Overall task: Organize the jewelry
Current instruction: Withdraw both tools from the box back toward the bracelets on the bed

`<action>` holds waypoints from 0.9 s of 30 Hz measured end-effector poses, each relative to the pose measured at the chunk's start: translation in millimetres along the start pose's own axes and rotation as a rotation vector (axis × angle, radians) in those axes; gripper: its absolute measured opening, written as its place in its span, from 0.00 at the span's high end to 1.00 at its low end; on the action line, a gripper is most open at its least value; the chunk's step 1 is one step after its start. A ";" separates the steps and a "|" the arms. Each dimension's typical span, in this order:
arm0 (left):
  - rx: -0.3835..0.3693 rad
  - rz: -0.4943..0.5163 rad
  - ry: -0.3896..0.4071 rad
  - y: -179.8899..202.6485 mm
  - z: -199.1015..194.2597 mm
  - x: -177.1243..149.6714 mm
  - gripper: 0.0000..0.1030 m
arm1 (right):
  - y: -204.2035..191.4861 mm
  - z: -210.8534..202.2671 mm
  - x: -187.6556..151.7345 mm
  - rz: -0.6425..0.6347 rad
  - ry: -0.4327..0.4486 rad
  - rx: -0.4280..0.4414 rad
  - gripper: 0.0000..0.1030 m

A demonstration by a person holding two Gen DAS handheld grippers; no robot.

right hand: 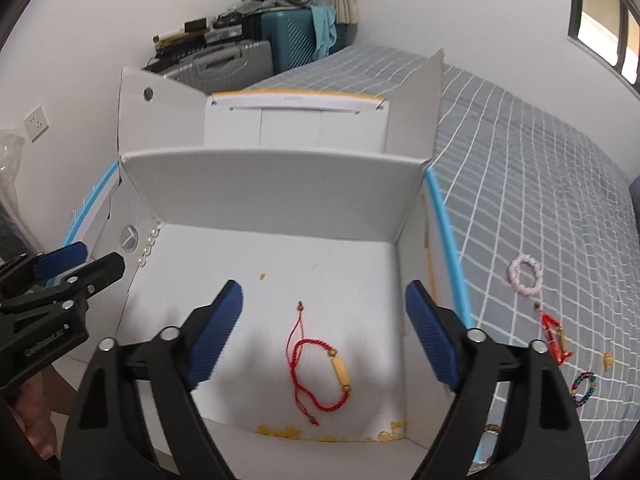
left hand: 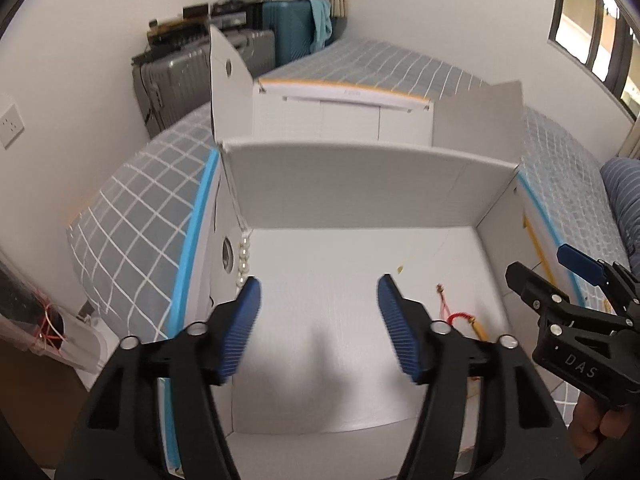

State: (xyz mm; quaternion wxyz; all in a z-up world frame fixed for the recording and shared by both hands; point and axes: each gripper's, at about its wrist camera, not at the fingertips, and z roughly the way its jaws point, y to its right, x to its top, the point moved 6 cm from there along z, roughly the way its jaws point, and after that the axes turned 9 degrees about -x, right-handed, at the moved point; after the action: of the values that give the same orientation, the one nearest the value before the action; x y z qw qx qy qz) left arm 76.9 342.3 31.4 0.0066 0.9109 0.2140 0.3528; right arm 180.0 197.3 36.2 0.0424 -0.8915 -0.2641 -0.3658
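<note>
A white cardboard box stands open on the bed. On its floor lies a red cord bracelet with a wooden bead, also in the left wrist view. A pearl strand hangs down the box's left inner wall; it also shows in the right wrist view. My left gripper is open and empty above the box's left half. My right gripper is open and empty above the red bracelet. On the bedspread right of the box lie a pink bead bracelet, a red cord bracelet and a multicoloured bead bracelet.
The grey checked bedspread stretches right of the box. Suitcases stand against the back wall. The box flaps stand upright. Small gold bits lie along the box's near wall. A window is at the upper right.
</note>
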 end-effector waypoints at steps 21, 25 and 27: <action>-0.063 0.031 0.132 65.5 -41.4 17.5 0.06 | 82.1 -54.8 -0.7 0.102 0.113 -0.070 0.07; -0.085 0.055 0.143 86.8 -42.9 17.5 0.06 | 102.3 -65.8 -6.1 0.108 0.129 -0.109 0.07; -0.096 0.075 0.139 101.7 -41.6 16.2 0.06 | 115.0 -72.3 -10.6 0.117 0.138 -0.131 0.07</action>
State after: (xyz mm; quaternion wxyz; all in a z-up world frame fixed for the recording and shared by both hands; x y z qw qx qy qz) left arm 99.9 250.6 89.6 0.0222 0.8902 0.1625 0.4251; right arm 185.9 74.6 95.3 0.0233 -0.8788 -0.1836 -0.4398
